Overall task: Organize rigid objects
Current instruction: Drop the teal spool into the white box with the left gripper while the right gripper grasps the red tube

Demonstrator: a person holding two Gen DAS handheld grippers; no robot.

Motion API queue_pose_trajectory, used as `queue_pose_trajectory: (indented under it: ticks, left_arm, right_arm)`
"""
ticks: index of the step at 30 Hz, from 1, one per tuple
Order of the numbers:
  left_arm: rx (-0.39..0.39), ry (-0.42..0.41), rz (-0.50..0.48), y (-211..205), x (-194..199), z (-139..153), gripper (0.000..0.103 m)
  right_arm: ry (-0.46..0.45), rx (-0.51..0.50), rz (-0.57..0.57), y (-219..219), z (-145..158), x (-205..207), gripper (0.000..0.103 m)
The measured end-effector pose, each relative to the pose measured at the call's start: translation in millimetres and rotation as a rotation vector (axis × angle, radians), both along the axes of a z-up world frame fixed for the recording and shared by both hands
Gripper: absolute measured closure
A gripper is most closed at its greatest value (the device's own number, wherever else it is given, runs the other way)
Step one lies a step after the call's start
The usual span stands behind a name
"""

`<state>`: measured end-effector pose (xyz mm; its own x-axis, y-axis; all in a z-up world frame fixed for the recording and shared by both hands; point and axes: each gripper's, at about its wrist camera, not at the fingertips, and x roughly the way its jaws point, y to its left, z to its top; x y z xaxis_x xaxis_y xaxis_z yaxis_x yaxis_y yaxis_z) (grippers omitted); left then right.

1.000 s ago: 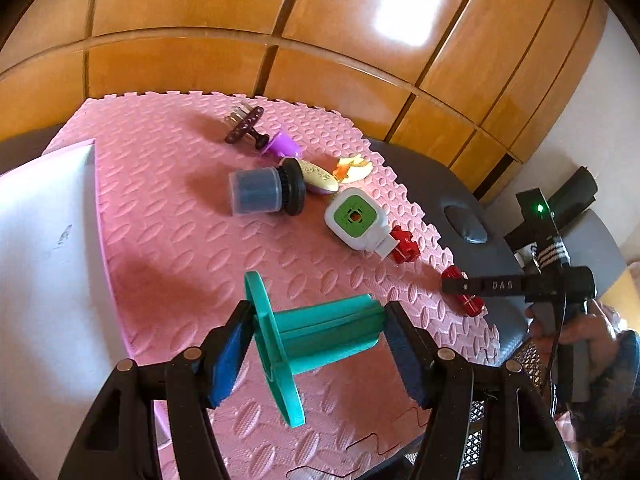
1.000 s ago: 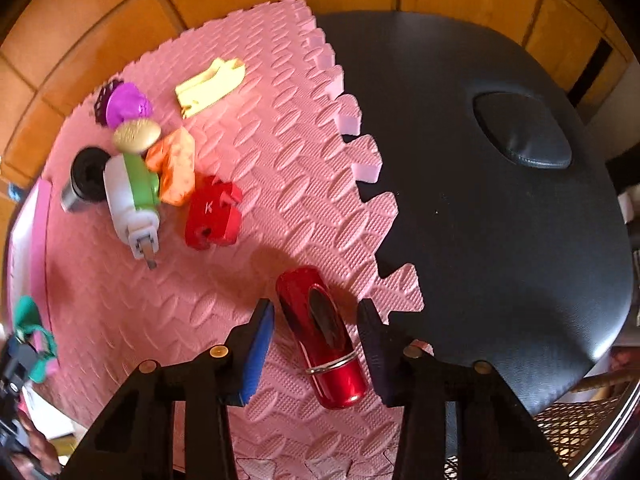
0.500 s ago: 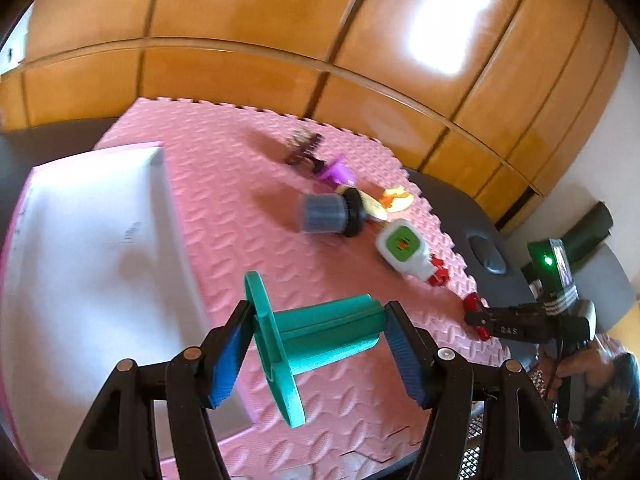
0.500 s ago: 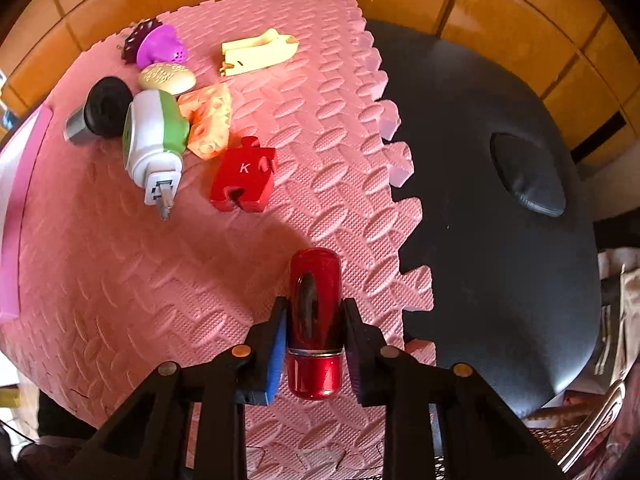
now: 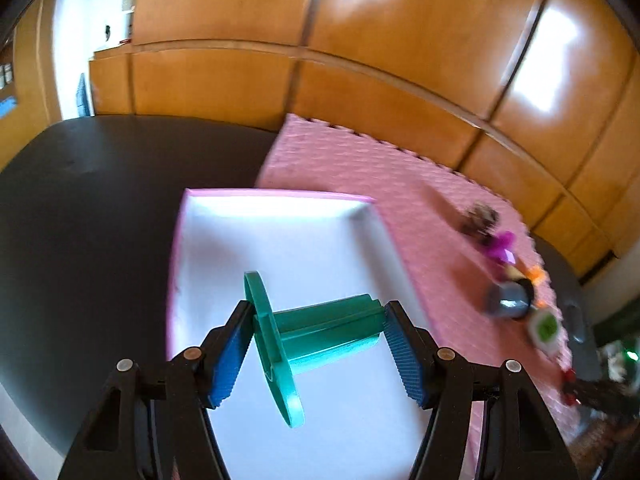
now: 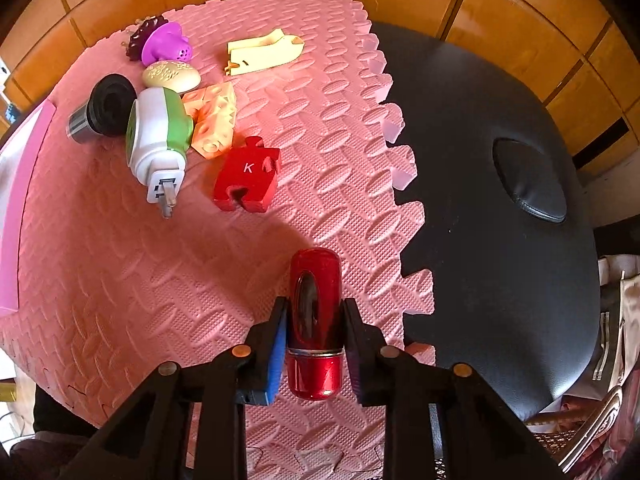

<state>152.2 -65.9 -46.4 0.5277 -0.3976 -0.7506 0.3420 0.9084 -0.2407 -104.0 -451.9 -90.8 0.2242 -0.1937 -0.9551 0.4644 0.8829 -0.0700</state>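
Note:
My left gripper (image 5: 320, 340) is shut on a teal plastic spool (image 5: 316, 336), held end to end above the white floor of a pink-rimmed tray (image 5: 280, 236). In the right wrist view my right gripper (image 6: 314, 344) is shut on a glossy red cylinder (image 6: 315, 320) resting on the pink foam mat (image 6: 120, 280) near its jagged right edge. Further back on the mat lie a red puzzle piece marked K (image 6: 246, 174), a white and green plug-in device (image 6: 158, 140), an orange cheese block (image 6: 212, 120), a black cap (image 6: 104, 110), a beige oval (image 6: 171, 76), a purple piece (image 6: 166, 44) and a yellow piece (image 6: 262, 53).
The mat lies on a black padded table (image 6: 500, 208) with a dimple at the right. Wooden panelled walls (image 5: 360, 40) stand behind. The tray's pink rim (image 6: 24, 184) shows at the left edge of the right wrist view. The loose toys (image 5: 508, 300) look blurred from the left wrist.
My left gripper has swung left with the spool, from over the mat to over the tray. My right gripper has closed on the red cylinder and straightened it between the pads.

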Motion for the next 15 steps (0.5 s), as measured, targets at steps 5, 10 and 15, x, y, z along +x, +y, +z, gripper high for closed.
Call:
queue_pose_trajectory:
  ticks: [5,10,15]
  left_arm:
    - [0.048,0.0,0.051,3,37,-14,0.037]
    - [0.09,0.003,0.098,3,56,-26,0.036]
    - [0.081,-0.006,0.121,11,47,-24,0.031]
  right_arm:
    - [0.0,0.0,0.0,-1,0,0,0.078]
    - [0.001,-0.002,-0.002,-1,0,0,0.078]
    - [0.0,0.0,-0.004,0,0,0,0.078]
